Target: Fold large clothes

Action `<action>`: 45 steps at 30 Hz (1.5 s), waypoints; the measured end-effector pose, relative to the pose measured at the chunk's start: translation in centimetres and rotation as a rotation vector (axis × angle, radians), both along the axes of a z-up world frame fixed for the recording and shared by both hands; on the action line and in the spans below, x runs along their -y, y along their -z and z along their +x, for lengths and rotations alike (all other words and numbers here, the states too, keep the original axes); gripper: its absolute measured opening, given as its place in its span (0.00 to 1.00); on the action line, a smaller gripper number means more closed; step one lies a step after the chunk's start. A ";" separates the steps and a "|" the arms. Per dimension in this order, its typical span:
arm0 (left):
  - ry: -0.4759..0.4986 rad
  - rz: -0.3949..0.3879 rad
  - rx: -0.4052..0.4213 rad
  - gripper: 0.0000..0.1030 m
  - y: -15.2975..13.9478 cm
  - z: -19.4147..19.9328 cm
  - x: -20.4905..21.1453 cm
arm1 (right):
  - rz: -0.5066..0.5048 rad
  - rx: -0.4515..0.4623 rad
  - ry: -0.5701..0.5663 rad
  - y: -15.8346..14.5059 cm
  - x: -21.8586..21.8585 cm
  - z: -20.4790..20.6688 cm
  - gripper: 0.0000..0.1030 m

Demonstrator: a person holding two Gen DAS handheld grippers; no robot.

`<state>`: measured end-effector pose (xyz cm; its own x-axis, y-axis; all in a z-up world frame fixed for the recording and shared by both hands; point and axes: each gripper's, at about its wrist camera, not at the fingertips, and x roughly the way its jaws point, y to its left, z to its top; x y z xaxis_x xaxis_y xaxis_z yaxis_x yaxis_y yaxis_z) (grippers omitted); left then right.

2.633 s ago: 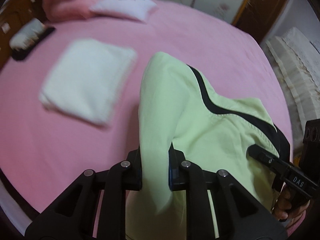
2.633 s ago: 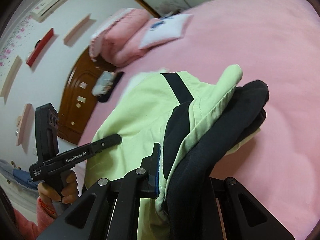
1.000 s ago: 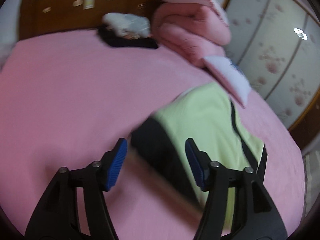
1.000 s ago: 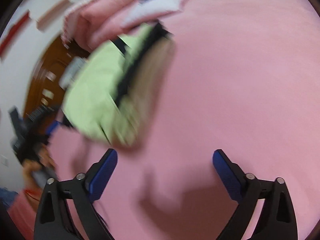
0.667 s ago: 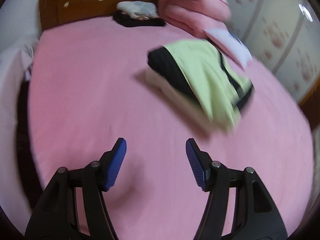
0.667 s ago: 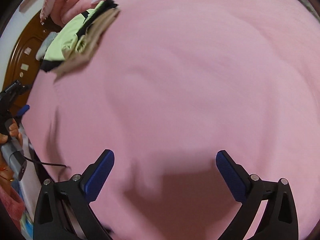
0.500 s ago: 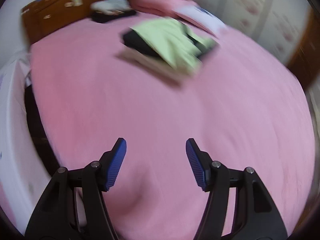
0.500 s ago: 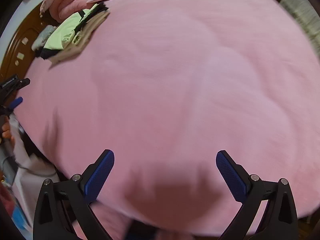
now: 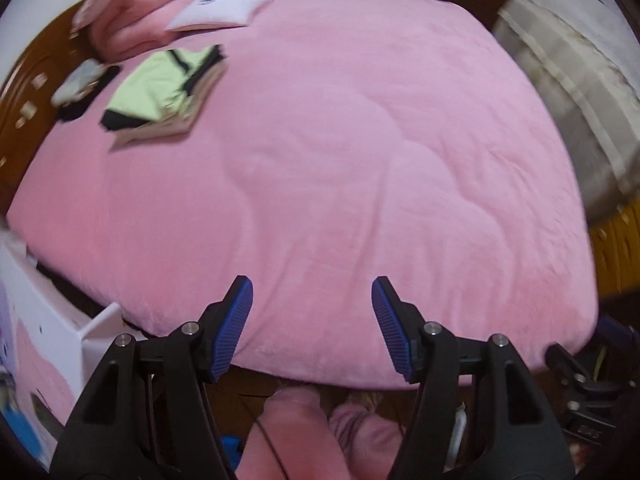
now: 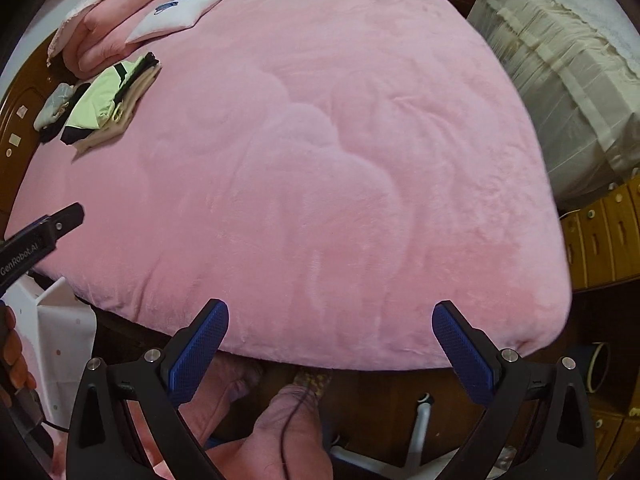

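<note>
Pink plush bedding (image 10: 340,168) fills both wrist views, its near edge just ahead of the tools and a wooden headboard (image 9: 16,128) at the far left. Left gripper (image 9: 312,322) has its blue pads spread apart with nothing between them, poised over the near edge of the bed. Right gripper (image 10: 330,346) is likewise wide apart and empty, held over the same edge; the left tool's handle shows at that view's left border. Well away, near the far left corner of the bed, the folded green-and-black garment (image 10: 102,100) sits on top of a folded cream one (image 10: 120,118), forming a small stack. Just beside it lie a small grey-and-black bundle (image 10: 54,110), a rolled pink quilt (image 10: 100,28) and a white pillow (image 10: 172,16). By my judgement that garment is finished and stacked, so the step in hand is the gap between items. Next move calls for fetching another large garment, none of which is visible on the bed, and spreading it flat on the bare middle
</note>
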<state>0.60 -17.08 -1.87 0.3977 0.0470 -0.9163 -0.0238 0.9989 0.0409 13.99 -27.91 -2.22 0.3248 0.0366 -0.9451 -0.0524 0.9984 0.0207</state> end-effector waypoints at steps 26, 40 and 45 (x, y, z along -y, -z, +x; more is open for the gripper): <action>0.145 0.105 0.168 0.65 -7.8 -5.3 2.6 | -0.037 0.218 0.089 -14.7 -0.8 -5.7 1.00; 0.054 0.008 0.090 0.83 -5.9 -6.4 0.9 | 0.002 0.228 0.006 -12.1 0.2 -6.9 1.00; 0.035 -0.022 0.052 0.99 -4.9 -6.8 0.8 | -0.004 0.213 0.015 -11.7 1.7 -7.6 1.00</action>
